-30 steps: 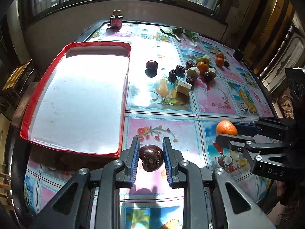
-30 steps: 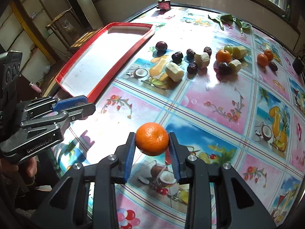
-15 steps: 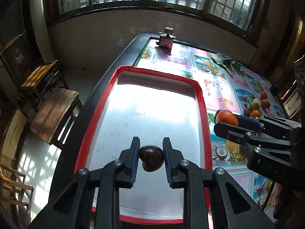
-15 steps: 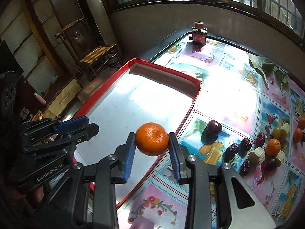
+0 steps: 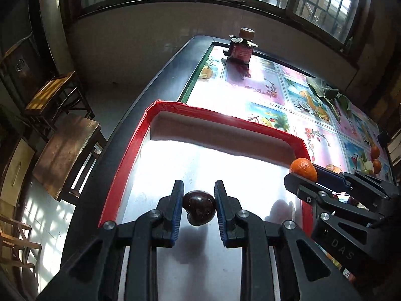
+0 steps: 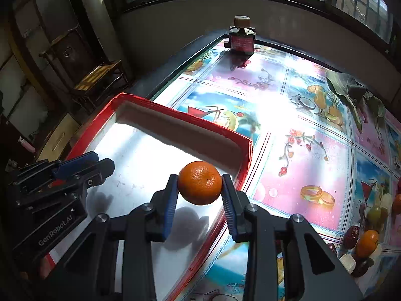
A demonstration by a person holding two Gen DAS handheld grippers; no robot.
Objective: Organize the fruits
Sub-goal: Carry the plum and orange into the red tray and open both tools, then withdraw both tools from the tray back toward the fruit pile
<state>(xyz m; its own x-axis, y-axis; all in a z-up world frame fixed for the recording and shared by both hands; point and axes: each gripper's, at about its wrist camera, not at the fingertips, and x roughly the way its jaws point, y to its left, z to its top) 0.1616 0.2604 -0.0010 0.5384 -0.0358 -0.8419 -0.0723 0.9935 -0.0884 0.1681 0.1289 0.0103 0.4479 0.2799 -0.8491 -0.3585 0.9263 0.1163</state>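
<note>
My left gripper [image 5: 198, 207] is shut on a dark red plum [image 5: 199, 207] and hangs over the white floor of the red-rimmed tray [image 5: 220, 118]. My right gripper [image 6: 200, 186] is shut on an orange mandarin [image 6: 200, 182], held above the tray's right half near its red rim [image 6: 188, 116]. In the left wrist view the right gripper [image 5: 304, 173] with the mandarin [image 5: 303, 166] shows at the tray's right edge. The left gripper [image 6: 95, 165] appears at the left of the right wrist view.
Several loose fruits [image 6: 368, 243] lie on the patterned tablecloth to the right of the tray. A dark red bottle [image 5: 241, 46] stands at the table's far end, green leaves [image 5: 325, 92] beside it. Wooden chairs [image 5: 65, 148] stand left of the table's edge.
Both grippers have carried their fruit leftward from over the tablecloth to above the tray, then further toward its far end. Their grips have not changed.
</note>
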